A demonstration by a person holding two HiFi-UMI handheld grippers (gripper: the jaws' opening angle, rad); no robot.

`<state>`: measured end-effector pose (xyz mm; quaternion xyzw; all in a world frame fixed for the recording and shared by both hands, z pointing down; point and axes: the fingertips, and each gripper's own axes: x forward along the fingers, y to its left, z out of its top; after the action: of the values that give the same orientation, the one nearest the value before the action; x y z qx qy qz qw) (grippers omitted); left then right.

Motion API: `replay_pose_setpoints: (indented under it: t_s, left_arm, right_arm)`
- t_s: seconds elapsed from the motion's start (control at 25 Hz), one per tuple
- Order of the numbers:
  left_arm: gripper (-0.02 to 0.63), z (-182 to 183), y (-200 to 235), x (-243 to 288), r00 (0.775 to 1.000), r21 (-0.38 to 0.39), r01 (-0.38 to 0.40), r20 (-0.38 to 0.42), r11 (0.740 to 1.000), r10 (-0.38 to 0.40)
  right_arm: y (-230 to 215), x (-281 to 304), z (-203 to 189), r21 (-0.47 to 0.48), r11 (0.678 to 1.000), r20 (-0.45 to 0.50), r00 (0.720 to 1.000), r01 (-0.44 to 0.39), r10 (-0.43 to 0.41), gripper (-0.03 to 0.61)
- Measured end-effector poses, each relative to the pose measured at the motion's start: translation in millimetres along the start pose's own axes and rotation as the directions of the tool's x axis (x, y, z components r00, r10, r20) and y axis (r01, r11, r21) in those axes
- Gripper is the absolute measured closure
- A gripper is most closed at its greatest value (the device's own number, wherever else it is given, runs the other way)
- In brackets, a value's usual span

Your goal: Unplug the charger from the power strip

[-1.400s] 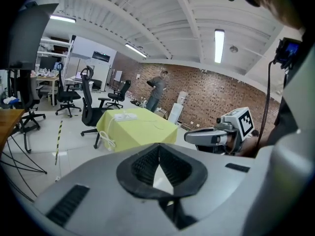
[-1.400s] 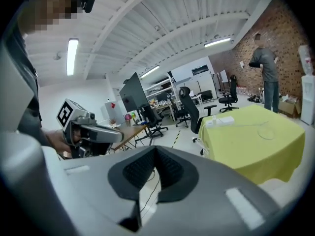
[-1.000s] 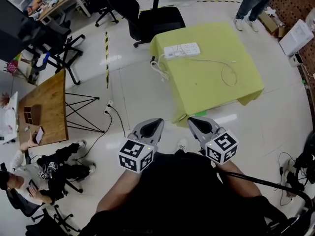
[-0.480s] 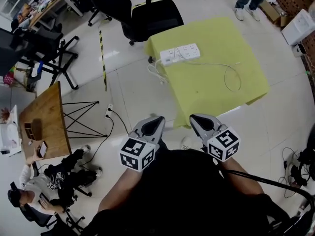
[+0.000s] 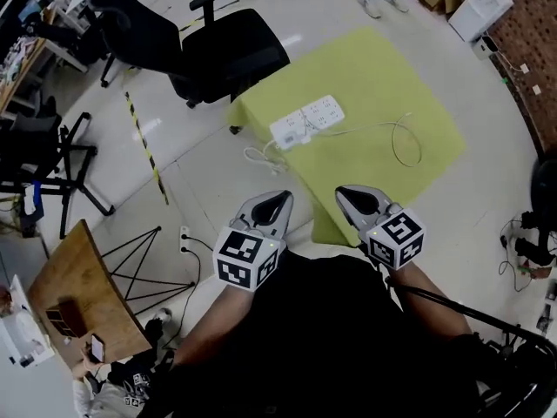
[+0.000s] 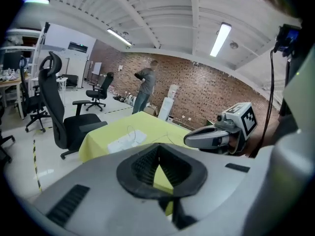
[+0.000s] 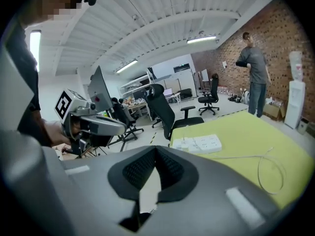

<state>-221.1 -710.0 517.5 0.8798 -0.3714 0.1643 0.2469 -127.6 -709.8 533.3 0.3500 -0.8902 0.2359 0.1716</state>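
**Both claws shut and empty, held short of the power strip on the yellow table**

Head view: the power strip (image 5: 306, 122) lies near the far-left corner of the yellow table (image 5: 383, 68), with a thin white cable (image 5: 406, 143) looping over the cloth beside it. A black chair (image 5: 222, 55) stands just behind that corner, and a wooden table (image 5: 61, 290) is well off to the left, with bare floor between. The left gripper (image 5: 277, 200) and right gripper (image 5: 352, 198) are side by side in front of the person's body, pointing toward the table and well apart from the strip. Left gripper view: the jaws are together with nothing in them, the table is ahead, and a person (image 6: 146, 85) stands beyond it by a brick wall. Right gripper view: the jaws are together and empty, and the charger (image 7: 183, 145) shows as a small white lump at the strip's chair-side end.
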Motion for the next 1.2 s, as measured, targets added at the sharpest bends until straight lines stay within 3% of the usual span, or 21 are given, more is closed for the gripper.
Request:
replay_pose_setpoints:
  t_s: [0.2, 0.32, 0.56, 0.68, 0.96, 1.2]
  left_arm:
    - [0.607, 16, 47, 11, 0.994, 0.055, 0.105, -0.032, 0.993, -0.103]
    - [0.607, 15, 72, 21, 0.987, 0.068, 0.150, -0.066, 0.986, -0.146]
    - [0.607, 10, 102, 45, 0.982, 0.067, 0.165, -0.108, 0.984, -0.158]
    - [0.607, 11, 108, 58, 0.982, 0.053, 0.163, -0.109, 0.985, -0.157]
    - [0.607, 8, 104, 73, 0.978, 0.042, 0.160, -0.143, 0.986, -0.153]
    - [0.607, 3, 104, 86, 0.974, 0.021, 0.158, -0.165, 0.987, -0.153]
  right_arm:
    - [-9, 44, 21, 0.037, 0.996, -0.013, 0.997, 0.078, -0.077, 0.575]
    - [-21, 61, 24, 0.001, 0.992, -0.047, 0.991, 0.127, -0.127, 0.575]
    - [-62, 82, 11, -0.011, 0.978, -0.125, 0.970, 0.210, -0.210, 0.574]
    - [-81, 100, 5, -0.038, 0.971, -0.151, 0.959, 0.238, -0.241, 0.538]
    - [-102, 151, -19, -0.173, 0.954, -0.225, 0.933, 0.246, -0.281, 0.400]
    - [-108, 187, -28, -0.129, 0.969, -0.241, 0.941, 0.211, -0.237, 0.394]
